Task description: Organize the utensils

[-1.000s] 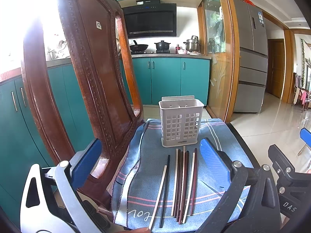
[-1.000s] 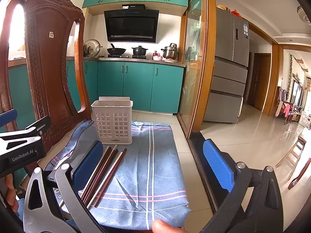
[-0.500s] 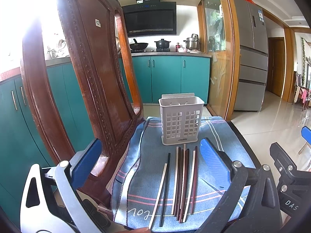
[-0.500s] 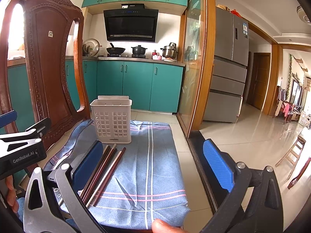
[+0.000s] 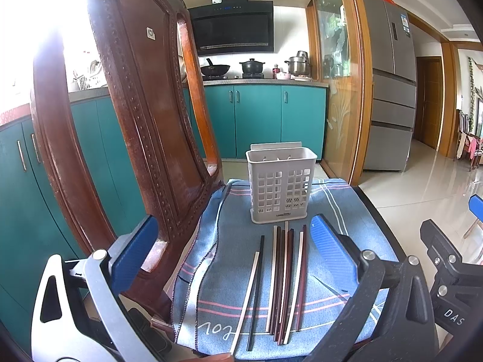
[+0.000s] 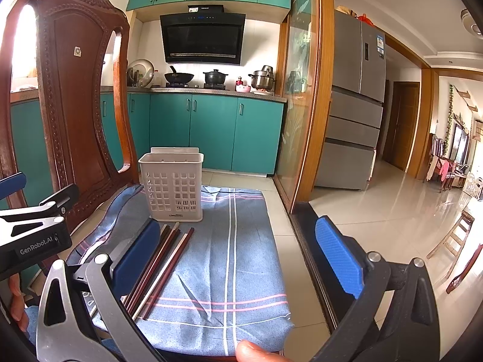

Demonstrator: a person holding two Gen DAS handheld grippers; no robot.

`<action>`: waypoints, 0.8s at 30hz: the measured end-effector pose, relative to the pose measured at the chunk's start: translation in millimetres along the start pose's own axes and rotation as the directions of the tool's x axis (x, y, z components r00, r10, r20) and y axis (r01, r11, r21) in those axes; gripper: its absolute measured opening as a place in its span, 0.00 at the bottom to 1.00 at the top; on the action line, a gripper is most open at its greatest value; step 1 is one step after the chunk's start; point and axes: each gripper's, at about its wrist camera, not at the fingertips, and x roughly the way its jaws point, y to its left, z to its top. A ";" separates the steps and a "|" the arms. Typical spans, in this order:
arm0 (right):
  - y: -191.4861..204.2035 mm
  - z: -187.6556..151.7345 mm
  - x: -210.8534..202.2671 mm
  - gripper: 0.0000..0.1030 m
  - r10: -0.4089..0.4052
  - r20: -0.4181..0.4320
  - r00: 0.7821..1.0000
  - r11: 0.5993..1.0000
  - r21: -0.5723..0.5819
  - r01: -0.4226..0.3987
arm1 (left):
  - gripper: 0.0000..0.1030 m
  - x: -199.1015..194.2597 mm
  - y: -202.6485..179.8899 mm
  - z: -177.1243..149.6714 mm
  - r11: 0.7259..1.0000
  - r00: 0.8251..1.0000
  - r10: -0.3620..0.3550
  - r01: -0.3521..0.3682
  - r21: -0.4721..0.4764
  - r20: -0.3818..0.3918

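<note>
Chopsticks [image 5: 282, 280], 2 [image 5: 253, 292] hidden from right view

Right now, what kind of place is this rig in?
Most likely a home kitchen: teal cabinets under a range hood, pots on the stove, and a steel fridge beside the doorway.

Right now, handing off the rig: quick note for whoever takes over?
Left hand-held gripper: open, empty, aimed at the chopsticks.
Right hand-held gripper: open, empty, above the cloth's right part.
Chopsticks: all flat on the blue cloth, a tight bundle plus a white and black pair to its left.
Utensil holder: upright just beyond them, seemingly empty.
Done: nothing. Left: move every chopstick into the holder.
</note>
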 end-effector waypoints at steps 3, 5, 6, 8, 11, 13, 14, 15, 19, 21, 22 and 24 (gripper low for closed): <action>-0.3 0.0 -0.2 0.98 -0.001 0.001 1.000 1.000 0.001 0.001 | 0.97 0.3 0.0 -0.3 1.000 1.000 -0.001 0.001 0.000 0.000; 0.0 0.1 -0.2 0.98 0.000 0.000 1.000 1.000 0.000 0.000 | 0.97 0.4 0.0 0.1 1.000 1.000 0.000 0.000 0.000 0.000; 0.3 0.1 -0.1 0.98 0.000 0.000 1.000 1.000 0.000 0.000 | 0.97 0.3 0.0 0.0 1.000 1.000 0.000 0.000 0.000 0.000; 0.1 0.1 -0.3 0.98 0.000 0.001 1.000 1.000 -0.001 0.000 | 0.97 0.2 0.1 -0.1 1.000 1.000 0.000 0.000 0.000 0.000; -0.4 0.2 -0.5 0.98 0.002 0.000 1.000 1.000 -0.001 -0.002 | 0.97 1.1 0.7 -0.9 1.000 1.000 0.002 -0.002 0.000 0.000; 0.3 -1.7 0.7 0.98 0.002 -0.001 1.000 1.000 -0.004 -0.002 | 0.97 2.3 1.5 -1.4 1.000 1.000 0.002 -0.002 -0.001 -0.002; -0.2 -1.9 0.5 0.98 0.002 0.000 1.000 1.000 -0.005 -0.002 | 0.97 2.7 1.9 -1.7 1.000 1.000 0.002 -0.002 -0.002 -0.002; 0.0 -1.7 0.6 0.98 0.002 0.000 1.000 1.000 -0.003 -0.002 | 0.97 2.7 2.2 -1.6 1.000 1.000 0.002 -0.002 -0.001 -0.002; -0.3 -2.1 0.9 0.98 0.002 0.003 1.000 1.000 -0.004 -0.002 | 0.97 2.9 2.6 -1.7 1.000 1.000 0.002 -0.002 -0.001 -0.002; -0.5 -2.2 1.0 0.98 0.003 0.002 1.000 1.000 -0.004 -0.003 | 0.97 2.8 2.6 -1.6 1.000 1.000 0.002 -0.002 -0.001 -0.001; 1.0 -1.5 0.9 0.98 0.003 0.002 1.000 1.000 -0.005 -0.003 | 0.97 2.9 2.6 -1.6 1.000 1.000 0.001 -0.001 -0.002 -0.002; 1.5 -1.5 1.7 0.98 0.003 0.002 1.000 1.000 -0.007 -0.003 | 0.97 2.9 2.6 -1.6 1.000 1.000 0.002 -0.002 -0.002 -0.002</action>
